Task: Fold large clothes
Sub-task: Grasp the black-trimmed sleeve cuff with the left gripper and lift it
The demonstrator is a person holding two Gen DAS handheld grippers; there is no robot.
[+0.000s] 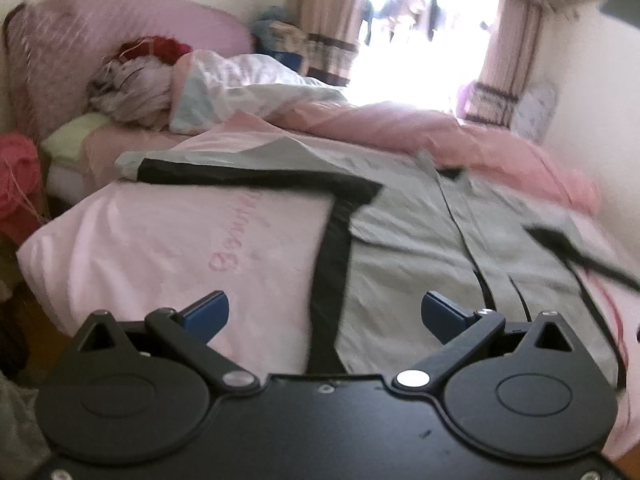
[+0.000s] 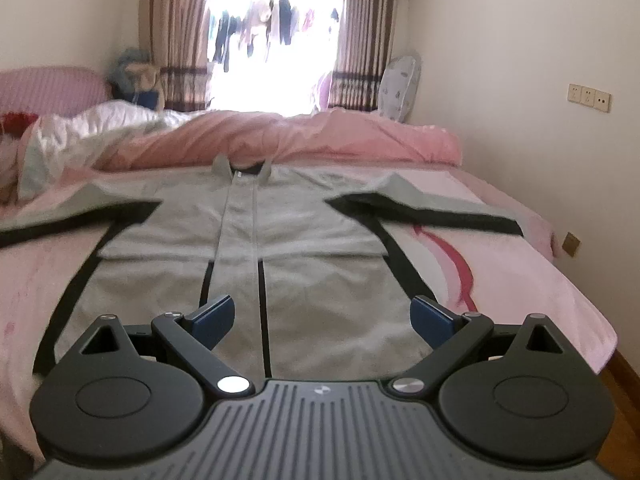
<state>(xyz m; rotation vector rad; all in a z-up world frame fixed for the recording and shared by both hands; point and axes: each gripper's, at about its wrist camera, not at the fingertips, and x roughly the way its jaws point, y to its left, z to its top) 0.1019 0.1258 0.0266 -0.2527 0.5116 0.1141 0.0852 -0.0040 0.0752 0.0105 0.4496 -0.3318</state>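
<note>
A large grey jacket (image 2: 320,240) with black side stripes lies spread flat, front up, on the pink bed, collar toward the window and sleeves stretched out to both sides. In the left wrist view the same jacket (image 1: 420,240) fills the right half, its left sleeve (image 1: 240,168) lying across the sheet. My left gripper (image 1: 325,314) hovers open over the jacket's black side stripe near the hem, holding nothing. My right gripper (image 2: 323,318) is open above the lower middle of the jacket, beside the zipper placket (image 2: 240,232), with nothing between its blue pads.
A bunched pink duvet (image 2: 300,136) lies across the bed beyond the collar. White bedding and a heap of clothes (image 1: 136,92) sit by the pink headboard (image 1: 132,28). A wall (image 2: 520,100) runs along the bed's right side. Wooden floor (image 2: 624,392) shows at the near right corner.
</note>
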